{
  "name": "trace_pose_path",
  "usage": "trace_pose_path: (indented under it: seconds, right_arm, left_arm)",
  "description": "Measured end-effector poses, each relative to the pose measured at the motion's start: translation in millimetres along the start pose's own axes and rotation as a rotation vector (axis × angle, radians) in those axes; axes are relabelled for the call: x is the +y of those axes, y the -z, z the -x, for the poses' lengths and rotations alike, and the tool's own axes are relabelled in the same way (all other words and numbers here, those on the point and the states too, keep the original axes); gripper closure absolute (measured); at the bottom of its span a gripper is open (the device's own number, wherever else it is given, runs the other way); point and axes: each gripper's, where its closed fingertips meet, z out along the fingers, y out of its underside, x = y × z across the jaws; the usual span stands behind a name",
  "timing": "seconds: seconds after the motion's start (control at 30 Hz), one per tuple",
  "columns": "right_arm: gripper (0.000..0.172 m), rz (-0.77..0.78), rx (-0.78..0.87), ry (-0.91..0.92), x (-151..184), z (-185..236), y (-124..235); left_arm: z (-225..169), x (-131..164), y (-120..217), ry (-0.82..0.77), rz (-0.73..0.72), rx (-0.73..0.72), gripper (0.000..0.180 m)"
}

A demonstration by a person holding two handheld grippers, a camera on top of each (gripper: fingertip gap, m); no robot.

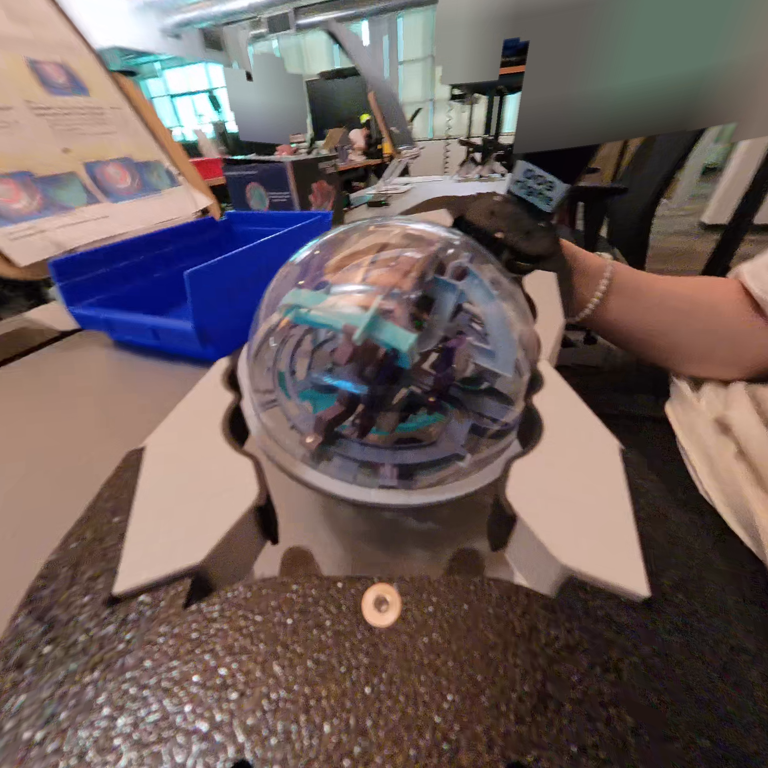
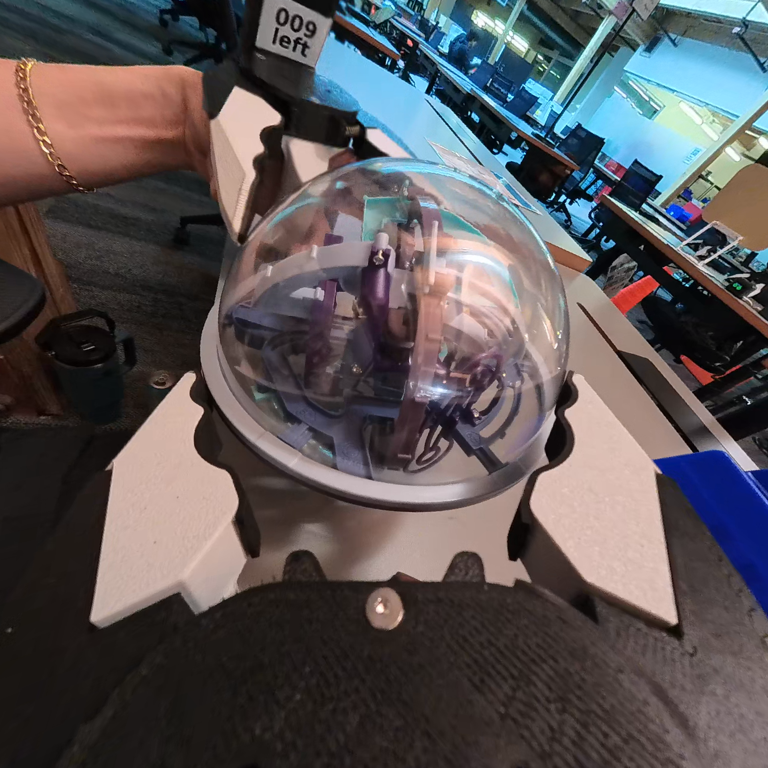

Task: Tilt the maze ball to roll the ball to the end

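The maze ball is a clear sphere with a grey rim band and teal, purple and grey tracks inside. My left gripper has its dark scalloped pads pressed on both sides of the sphere. My right gripper clamps the same maze ball at its rim from the opposite side. Each gripper shows in the other's view beyond the ball, held by a hand: the right one and the left one. The sphere is held up off the table. I cannot make out the small rolling ball inside.
A blue bin stands on the grey table at the left, with an open cardboard box and printed sheet behind it. The bin's corner shows at right. A dark bottle stands on the carpet.
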Motion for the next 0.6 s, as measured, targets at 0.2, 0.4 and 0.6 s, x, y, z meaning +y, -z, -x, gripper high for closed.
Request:
trace_pose_path:
  seconds: [0.2, 0.4, 0.6]
  right_arm:
    - [0.016, -0.056, -0.036, -0.116, -8.3, -1.3, 1.2]
    - [0.018, -0.091, -0.001, -0.128, -14.7, -6.5, 7.8]
    - [0.017, -0.071, -0.003, -0.099, -13.3, -5.5, 11.0]
  left_arm:
    - [0.1, 2.9, -1.8, 0.161, -0.029, 0.043, 0.054]
    - [0.5, 16.6, -3.3, 0.334, 0.048, 0.079, 0.057]
    - [-2.7, 18.7, -5.9, 0.308, 0.074, 0.078, 0.058]
